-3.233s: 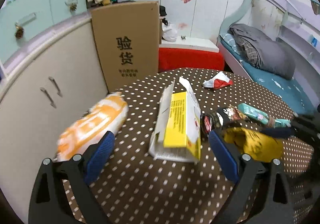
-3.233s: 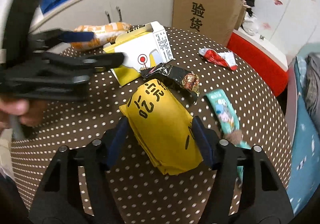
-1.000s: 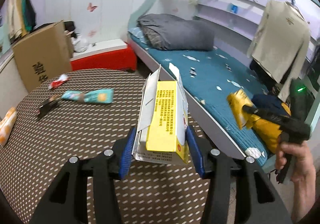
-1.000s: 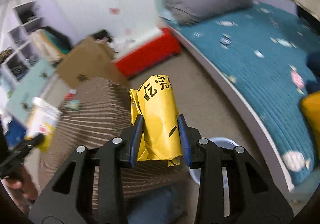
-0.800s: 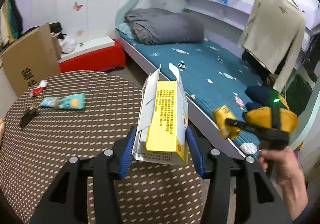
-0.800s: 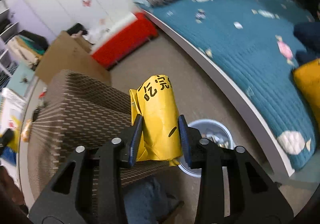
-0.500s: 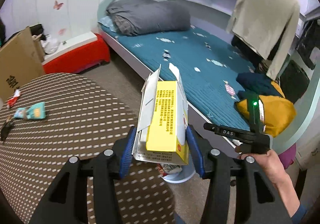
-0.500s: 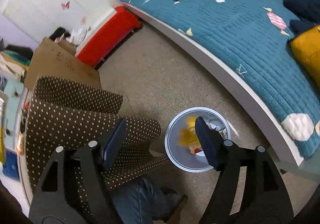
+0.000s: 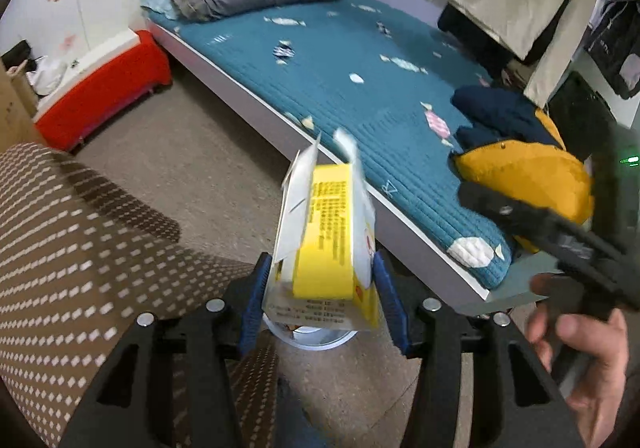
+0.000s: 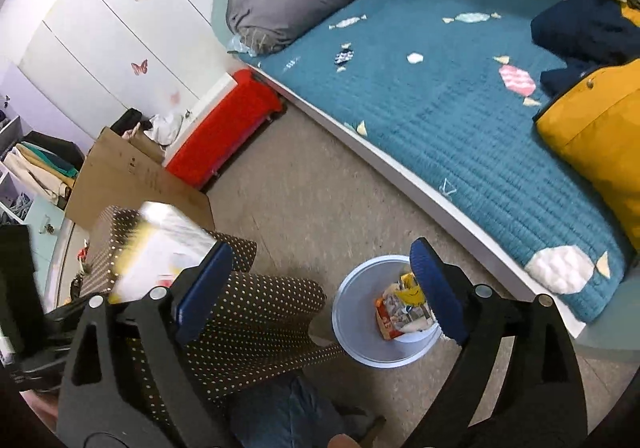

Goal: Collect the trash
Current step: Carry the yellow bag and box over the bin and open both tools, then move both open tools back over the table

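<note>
Your left tool (image 9: 322,302) grips the yellow box (image 9: 326,244); your right tool (image 10: 320,288) is opening wide, empty, above the bin (image 10: 352,324).

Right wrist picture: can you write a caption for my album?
Empty right gripper, jaws opening, above the trash bin beside the bed.

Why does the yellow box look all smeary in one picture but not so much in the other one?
Right wrist view: the yellow box is a streaked blur at the left edge. Left wrist view: the same box sits fairly crisp in the left gripper, only its top flaps soft, while the hand is smeared.
</note>
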`<state>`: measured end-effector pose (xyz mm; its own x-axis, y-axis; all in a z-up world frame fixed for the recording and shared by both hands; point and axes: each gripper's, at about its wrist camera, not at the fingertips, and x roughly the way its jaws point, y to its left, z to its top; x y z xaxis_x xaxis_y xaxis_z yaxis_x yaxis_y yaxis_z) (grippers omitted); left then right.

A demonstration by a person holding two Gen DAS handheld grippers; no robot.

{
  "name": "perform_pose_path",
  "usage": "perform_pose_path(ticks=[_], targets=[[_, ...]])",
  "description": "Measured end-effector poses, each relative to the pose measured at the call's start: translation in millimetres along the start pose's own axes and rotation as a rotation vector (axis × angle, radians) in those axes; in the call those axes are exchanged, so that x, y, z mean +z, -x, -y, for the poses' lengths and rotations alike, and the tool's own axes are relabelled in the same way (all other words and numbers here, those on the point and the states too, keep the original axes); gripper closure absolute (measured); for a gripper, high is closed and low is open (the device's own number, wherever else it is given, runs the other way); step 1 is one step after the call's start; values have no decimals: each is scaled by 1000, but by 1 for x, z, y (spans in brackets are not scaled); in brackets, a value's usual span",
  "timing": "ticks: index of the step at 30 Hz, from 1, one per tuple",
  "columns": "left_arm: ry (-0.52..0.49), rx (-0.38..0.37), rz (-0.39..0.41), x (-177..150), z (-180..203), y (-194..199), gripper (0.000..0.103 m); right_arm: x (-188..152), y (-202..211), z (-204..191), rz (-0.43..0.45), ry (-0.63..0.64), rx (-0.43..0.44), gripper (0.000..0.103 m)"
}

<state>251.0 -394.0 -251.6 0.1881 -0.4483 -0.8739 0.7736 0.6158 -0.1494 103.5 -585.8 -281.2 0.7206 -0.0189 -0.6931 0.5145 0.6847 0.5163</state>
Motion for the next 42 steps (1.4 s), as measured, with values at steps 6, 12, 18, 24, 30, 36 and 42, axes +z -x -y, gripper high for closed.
perform_pose_path(ticks=[6,12,18,24,30,36,42], targets=[[17,28,-18,7,-3,-15,10,4,12,-6,21,-1,11,11],[60,17,50,4,-13,16,10,-3,17,-20,28,20,10,6],[61,22,147,-4,-19,60,10,-6,22,-49,46,68,-1,6],[53,54,253,-16,-25,108,9,-4,29,-87,55,126,55,6],[45,109,332,-33,-42,149,9,-5,39,-134,77,196,102,6],[67,174,398,-57,-71,186,8,-14,46,-180,83,260,147,6],[125,223,441,-88,-113,220,7,-27,45,-232,71,361,181,6]])
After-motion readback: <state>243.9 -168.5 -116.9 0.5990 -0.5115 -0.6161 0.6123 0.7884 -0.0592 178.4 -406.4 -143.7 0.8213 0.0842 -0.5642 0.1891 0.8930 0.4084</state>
